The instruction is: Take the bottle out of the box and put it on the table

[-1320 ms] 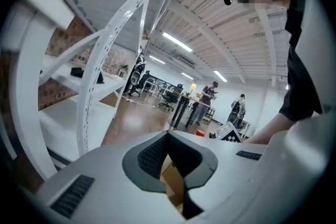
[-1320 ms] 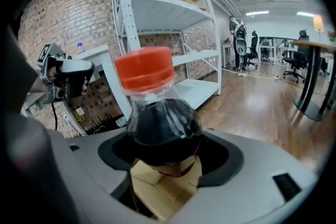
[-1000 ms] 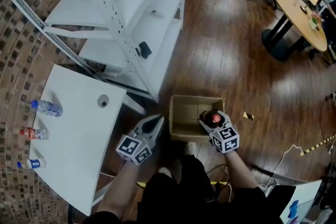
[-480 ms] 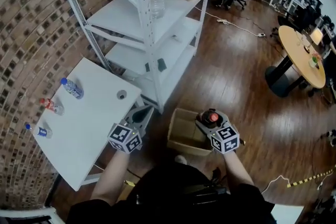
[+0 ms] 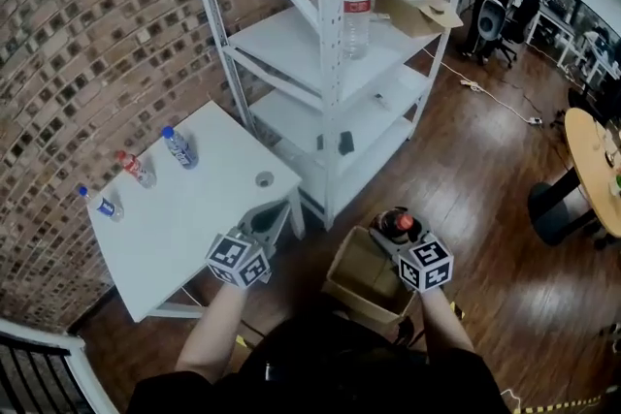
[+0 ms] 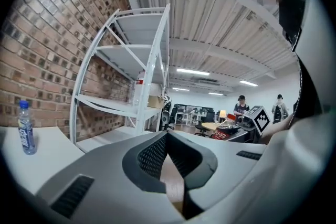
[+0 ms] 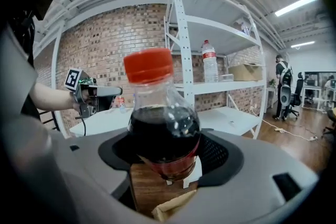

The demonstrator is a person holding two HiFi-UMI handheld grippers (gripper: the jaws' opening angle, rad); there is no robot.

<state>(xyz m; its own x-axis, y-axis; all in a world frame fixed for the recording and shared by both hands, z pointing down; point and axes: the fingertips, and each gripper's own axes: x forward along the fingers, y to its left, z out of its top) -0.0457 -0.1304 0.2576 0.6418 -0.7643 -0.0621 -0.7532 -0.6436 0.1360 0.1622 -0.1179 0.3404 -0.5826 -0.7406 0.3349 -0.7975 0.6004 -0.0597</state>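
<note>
- The right gripper (image 7: 165,157) has its grey jaws set wide, and their black mesh-textured pads clamp the lower body of the bottle (image 7: 163,128).
- The bottle is clear plastic with a rounded, bulbous shoulder, a ribbed red cap and a red label band. It stands upright and holds a dark, cola-coloured liquid up to the shoulder.
- The task's bottle is held in the air and is off the table. In the head view it sits at about twelve o'clock of the cardboard box (image 5: 361,291), over that box's far edge.
- The left gripper (image 6: 168,136) has its jaws drawn narrow, with the dark mesh pads meeting at the tips. Nothing is between them, and only wood floor shows through the gap.
- The cardboard box is plain brown and open-topped, and it rests on the glossy wooden plank floor (image 5: 485,170). How much it holds I cannot tell.
- The smooth white table (image 5: 209,199) lies at about ten o'clock of the left gripper, and it has a round grommet hole (image 5: 265,178).
- Three small clear bottles stand near the table's far edge, two with blue caps (image 5: 179,147) (image 5: 101,204) and one red-labelled (image 5: 136,169).
- At twelve o'clock rises a white perforated-metal shelf rack (image 5: 330,63). It bears a tall clear water bottle (image 5: 356,15) with a red label and an open carton (image 5: 417,10).
- A rough red brick wall (image 5: 97,44) stands behind the table.
</note>
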